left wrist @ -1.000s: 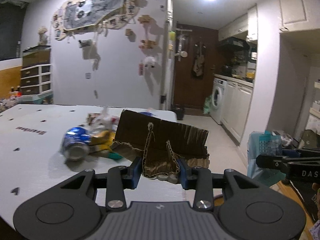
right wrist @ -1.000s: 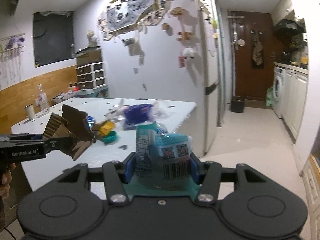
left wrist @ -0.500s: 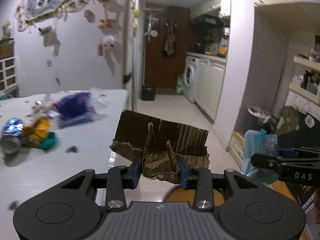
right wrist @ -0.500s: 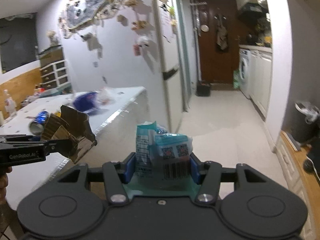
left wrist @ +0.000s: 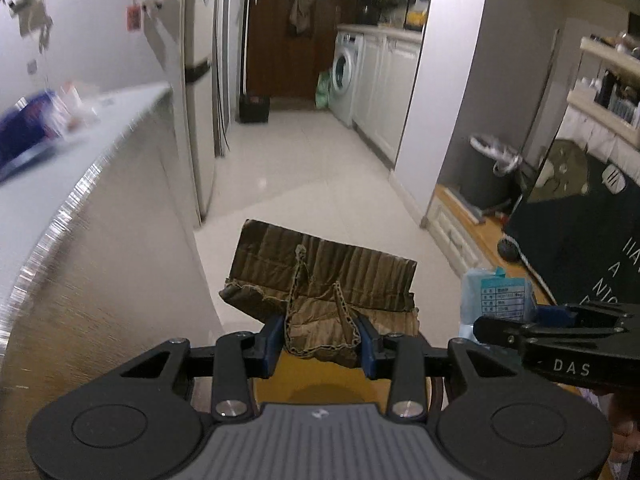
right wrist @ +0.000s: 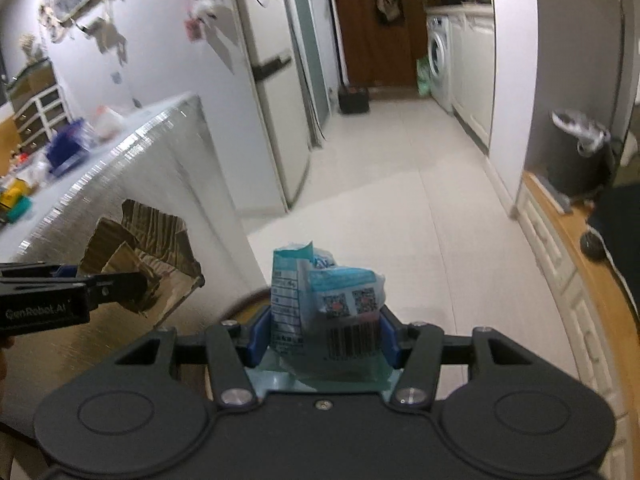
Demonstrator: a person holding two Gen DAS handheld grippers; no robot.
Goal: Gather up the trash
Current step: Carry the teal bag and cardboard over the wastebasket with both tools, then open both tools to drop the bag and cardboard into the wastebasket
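My left gripper is shut on a crumpled piece of brown cardboard, held out beyond the table's corner. Under it shows the yellow inside of a round bin. My right gripper is shut on a teal plastic packet with a barcode and QR codes. In the right wrist view, the left gripper with the cardboard is close by at the left, and the bin's dark rim curves just below. From the left wrist view, the right gripper and its packet sit at the right.
The white table stands at the left, with a blue package and other trash on it. A fridge stands behind it. A dark bin with a white liner stands at the right by a wooden ledge. Pale tiled floor lies ahead.
Both grippers have swung right, away from the table top, and dipped downward. The round yellow bin has come into view beneath them. Both grips are unchanged.
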